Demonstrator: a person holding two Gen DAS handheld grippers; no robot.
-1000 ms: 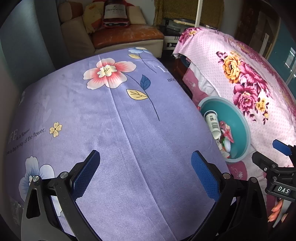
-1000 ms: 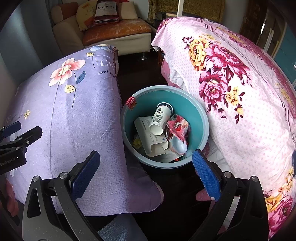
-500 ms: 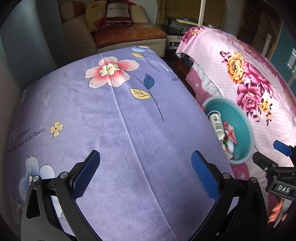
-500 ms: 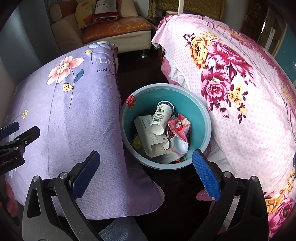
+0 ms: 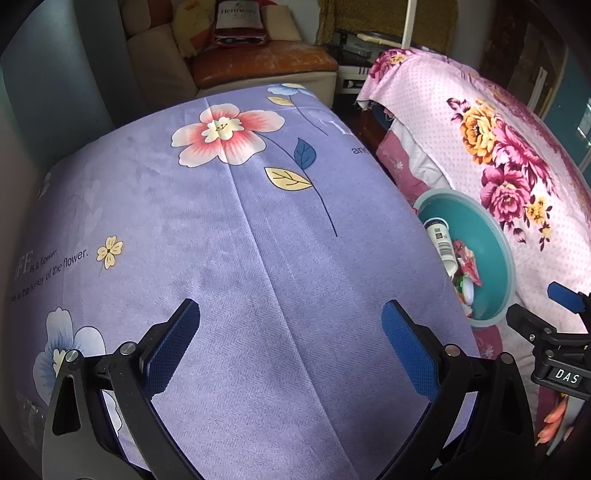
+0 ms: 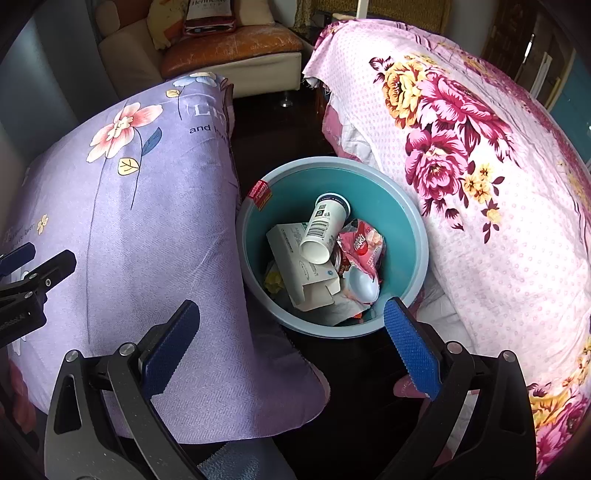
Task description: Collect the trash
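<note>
A teal trash bin (image 6: pixel 400 221) stands on the dark floor between two cloth-covered surfaces. It holds a white paper cup (image 6: pixel 325 229), a white carton (image 6: pixel 299 269), a pink snack wrapper (image 6: pixel 364 242) and other scraps. My right gripper (image 6: pixel 291 339) is open and empty, just above the bin's near rim. My left gripper (image 5: pixel 291 339) is open and empty over the purple flowered cloth (image 5: pixel 221 240). The bin (image 5: pixel 498 240) and the cup (image 5: pixel 439 240) show at the right of the left wrist view.
A pink flowered cloth (image 6: pixel 498 184) covers the surface right of the bin. The purple cloth (image 6: pixel 129 221) covers the one on the left. A sofa (image 6: pixel 229 48) with a Hennessy bag (image 6: pixel 208 14) stands at the back. The other gripper (image 5: pixel 554 332) shows at the right edge.
The left wrist view has shifted slightly, so the cloth and bin sit a little further right and lower. The right gripper stays over the bin. Both stay open.
</note>
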